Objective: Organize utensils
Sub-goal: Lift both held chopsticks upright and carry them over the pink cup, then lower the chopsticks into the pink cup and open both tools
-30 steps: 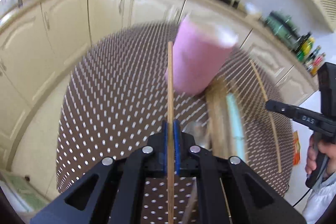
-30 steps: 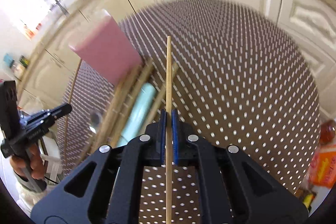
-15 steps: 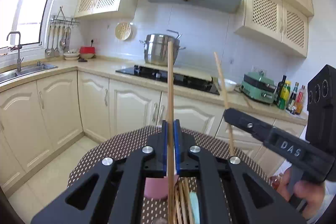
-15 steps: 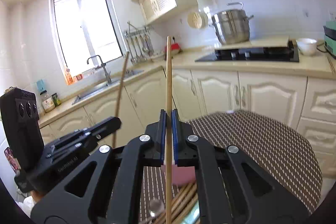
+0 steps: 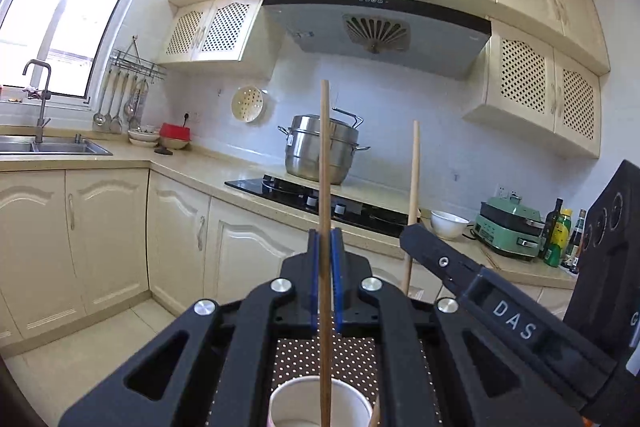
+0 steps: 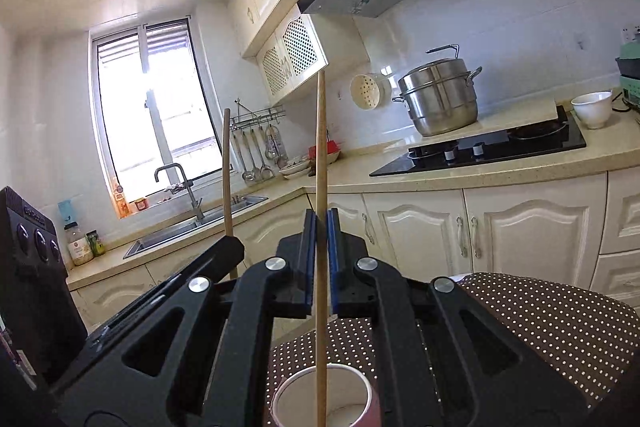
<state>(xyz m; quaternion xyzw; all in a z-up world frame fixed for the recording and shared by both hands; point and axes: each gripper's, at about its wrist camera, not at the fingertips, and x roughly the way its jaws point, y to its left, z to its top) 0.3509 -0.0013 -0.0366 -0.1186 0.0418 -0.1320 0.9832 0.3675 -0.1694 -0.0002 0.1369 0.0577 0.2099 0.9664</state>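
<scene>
Each gripper clenches one wooden chopstick upright above the pink cup [image 6: 322,401]: the left gripper [image 5: 325,269] with its chopstick [image 5: 325,187], the right gripper [image 6: 320,255] with its own [image 6: 320,163], tips apparently aimed to drop inside, on the dotted tablecloth [image 6: 540,319].

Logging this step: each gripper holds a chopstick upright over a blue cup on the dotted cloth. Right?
Not quite: the cup is pink outside with a white inside, as the right wrist view shows at its lower rim. The rest holds: each gripper holds a chopstick upright over it, on the dotted cloth.
</scene>
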